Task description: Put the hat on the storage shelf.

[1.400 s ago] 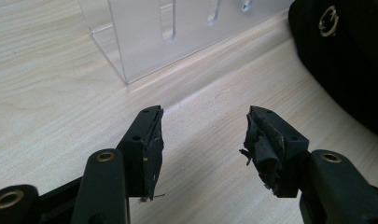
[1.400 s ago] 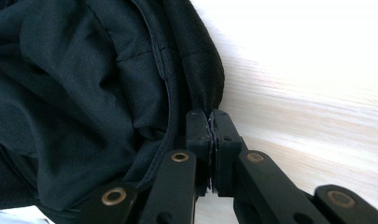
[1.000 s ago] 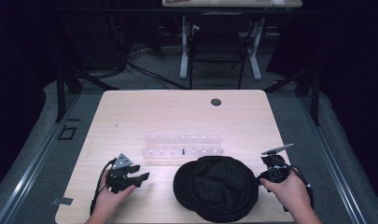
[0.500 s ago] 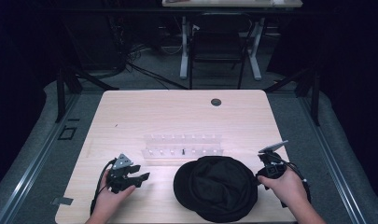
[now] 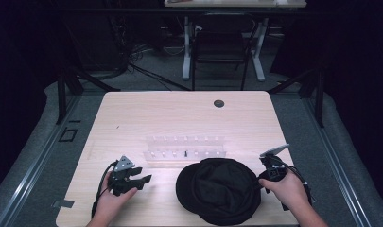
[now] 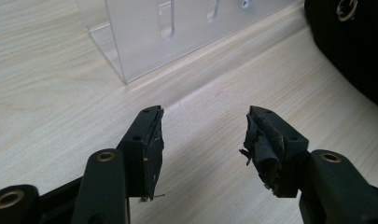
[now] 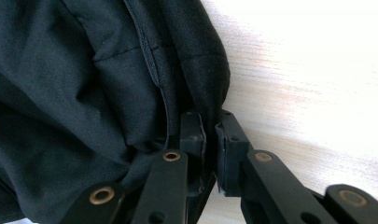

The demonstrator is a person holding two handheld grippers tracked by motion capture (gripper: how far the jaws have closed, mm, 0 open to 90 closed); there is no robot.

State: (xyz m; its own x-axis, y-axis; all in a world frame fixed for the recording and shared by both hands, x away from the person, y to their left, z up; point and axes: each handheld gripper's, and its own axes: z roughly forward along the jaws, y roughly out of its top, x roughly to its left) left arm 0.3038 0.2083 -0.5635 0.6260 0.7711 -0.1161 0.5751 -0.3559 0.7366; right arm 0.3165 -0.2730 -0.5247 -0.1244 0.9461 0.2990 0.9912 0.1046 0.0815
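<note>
Dark floor and cables surround the pale wooden table (image 5: 132, 118). Near its front edge lies a black cap (image 5: 217, 189), just before a clear slotted rack (image 5: 184, 147). Right of the cap, the right gripper (image 7: 210, 135) is pinched on its edge; left of it, the left gripper (image 6: 203, 135) rests wide, empty. Judging so, the cap is freshly gripped; lifting it seems next.

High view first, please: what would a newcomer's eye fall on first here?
Most likely the black cap lying at the near edge of the pale wooden table, its right edge pinched by the right gripper. Just beyond it stands a clear acrylic rack, and the left gripper rests open near the rack's left end.
</note>
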